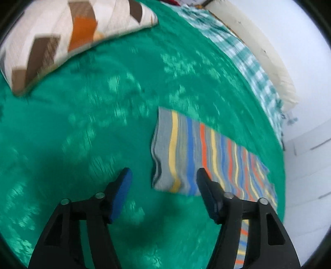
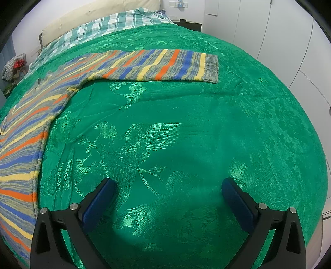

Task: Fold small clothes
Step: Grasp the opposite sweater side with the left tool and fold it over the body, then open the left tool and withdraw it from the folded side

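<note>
A striped knit sweater, grey with blue, orange and yellow bands, lies flat on a green bedspread. In the left wrist view one sleeve (image 1: 186,153) lies just ahead and to the right of my left gripper (image 1: 163,175), which is open and empty above the bedspread; the view is blurred. In the right wrist view the sweater's body (image 2: 26,132) lies at the left and its other sleeve (image 2: 157,66) stretches across the far side, cuff to the right. My right gripper (image 2: 167,186) is open and empty over bare bedspread, well short of the sleeve.
The green bedspread (image 2: 206,124) with a shiny bird pattern covers the bed. A chevron-patterned pillow (image 1: 68,35) lies at the far left in the left wrist view. A green checked sheet (image 2: 115,24) and a cream headboard (image 2: 82,16) lie beyond. White cupboards (image 2: 279,31) stand at the right.
</note>
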Available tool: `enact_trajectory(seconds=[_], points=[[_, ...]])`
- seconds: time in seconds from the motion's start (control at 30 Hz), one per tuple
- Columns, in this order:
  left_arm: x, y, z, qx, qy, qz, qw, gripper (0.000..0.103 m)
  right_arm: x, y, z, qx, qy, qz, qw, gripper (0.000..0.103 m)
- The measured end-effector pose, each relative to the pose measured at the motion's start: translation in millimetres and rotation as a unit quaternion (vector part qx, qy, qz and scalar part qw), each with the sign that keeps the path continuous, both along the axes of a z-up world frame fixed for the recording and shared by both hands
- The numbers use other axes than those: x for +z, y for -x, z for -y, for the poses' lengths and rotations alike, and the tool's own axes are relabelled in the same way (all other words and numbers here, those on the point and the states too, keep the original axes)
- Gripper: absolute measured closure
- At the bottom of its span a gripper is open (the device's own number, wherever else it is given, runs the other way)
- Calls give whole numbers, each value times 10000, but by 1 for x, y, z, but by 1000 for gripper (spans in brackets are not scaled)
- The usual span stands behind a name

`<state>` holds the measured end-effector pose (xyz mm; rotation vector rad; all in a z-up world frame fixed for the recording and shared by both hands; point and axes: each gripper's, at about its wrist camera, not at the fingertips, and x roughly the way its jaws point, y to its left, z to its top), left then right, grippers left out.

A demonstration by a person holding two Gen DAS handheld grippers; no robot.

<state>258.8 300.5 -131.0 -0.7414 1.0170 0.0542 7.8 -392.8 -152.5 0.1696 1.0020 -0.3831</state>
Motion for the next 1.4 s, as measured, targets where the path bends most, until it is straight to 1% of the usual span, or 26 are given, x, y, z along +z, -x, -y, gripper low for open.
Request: enact_trajectory(seconds=[0.07, 0.1, 0.13, 0.17, 0.2, 0.23, 0.27, 0.33, 0.43, 0.53, 0.57, 0.63, 0.67, 0.73, 0.77, 0.8, 0.83, 0.87, 0.9, 1.0, 1.07, 1.17, 1.27, 1.33, 1.37, 1.4], points=[[-3, -1, 6, -23, 13, 114, 9999, 41, 0, 0, 0, -6, 17, -9, 10000, 0], [-5, -2, 10, 8, 18, 209, 9998, 48, 0, 0, 0, -8, 25, -7, 10000, 0], [-5, -6, 12, 21, 57, 234, 9997, 61, 0, -1, 0, -7, 27, -6, 10000, 0], [-10, -10, 16, -19, 95, 90, 9999, 99, 0, -1, 0, -6, 25, -5, 10000, 0], [-13, -13, 20, -53, -82, -194, 9998, 99, 0, -1, 0, -8, 28, -2, 10000, 0], [-11, -12, 22, -1, -351, -300, 9989, 99, 0, -1, -1, -7, 29, 0, 10000, 0], [-5, -10, 24, 73, -712, -376, 9967, 100, 0, -1, 0, -7, 27, 2, 10000, 0], [1, -7, 19, 217, -1101, -463, 9926, 100, 0, -1, -1, -3, 27, 0, 10000, 0], [-2, -8, 14, 205, -1241, -599, 9902, 100, 0, -2, -1, 10, 27, 1, 10000, 0], [-3, -8, 25, 80, -1595, -684, 9848, 100, 1, -2, 0, 6, 25, 0, 10000, 0], [-4, -8, 26, 76, -1643, -686, 9840, 99, 1, -2, 0, 6, 26, 0, 10000, 0], [-6, -7, 26, 116, -1666, -636, 9839, 94, 1, -2, 0, 10, 26, 2, 10000, 0], [-4, -3, 26, 132, -1663, -594, 9842, 88, 1, -2, 0, 11, 26, 2, 10000, 0], [1, 4, 28, 112, -1734, -581, 9831, 65, 1, -2, 0, 10, 29, 0, 10000, 0], [7, 12, 29, 104, -1854, -540, 9811, 42, 1, -2, 0, 8, 29, 2, 10000, 0], [15, 19, 32, 109, -1973, -441, 9793, 28, 1, -2, 0, 7, 31, 2, 10000, 0], [24, 34, 36, 110, -2103, -244, 9773, 24, 1, -2, 0, 4, 32, 3, 10000, 0], [31, 49, 41, 57, -2151, -63, 9766, 19, 1, -2, 0, 7, 29, 2, 10000, 0], [35, 62, 46, -30, -2147, 46, 9767, 15, 1, -2, 0, 3, 32, 2, 10000, 0], [37, 90, 64, -355, -2130, 223, 9761, 14, 1, -2, 0, -4, 33, 1, 10000, 0], [32, 107, 82, -610, -2183, 301, 9735, 13, 1, -3, 0, -17, 37, 3, 10000, 0], [24, 104, 103, -978, -2283, 357, 9680, 13, 0, -2, 0, -30, 49, 17, 10000, 0], [23, 96, 117, -1194, -2274, 528, 9650, 13, -1, 0, 0, -27, 64, 54, 10000, 0], [21, 85, 123, -1240, -2375, 644, 9613, 3, -2, 1, 0, -23, 64, 86, 9999, 0], [15, 78, 124, -1255, -2401, 600, 9607, 0, -2, 1, 0, -23, 68, 97, 9999, 0], [6, 69, 122, -1289, -2387, 442, 9615, 0, -2, 1, 0, -26, 74, 110, 9999, 0]])
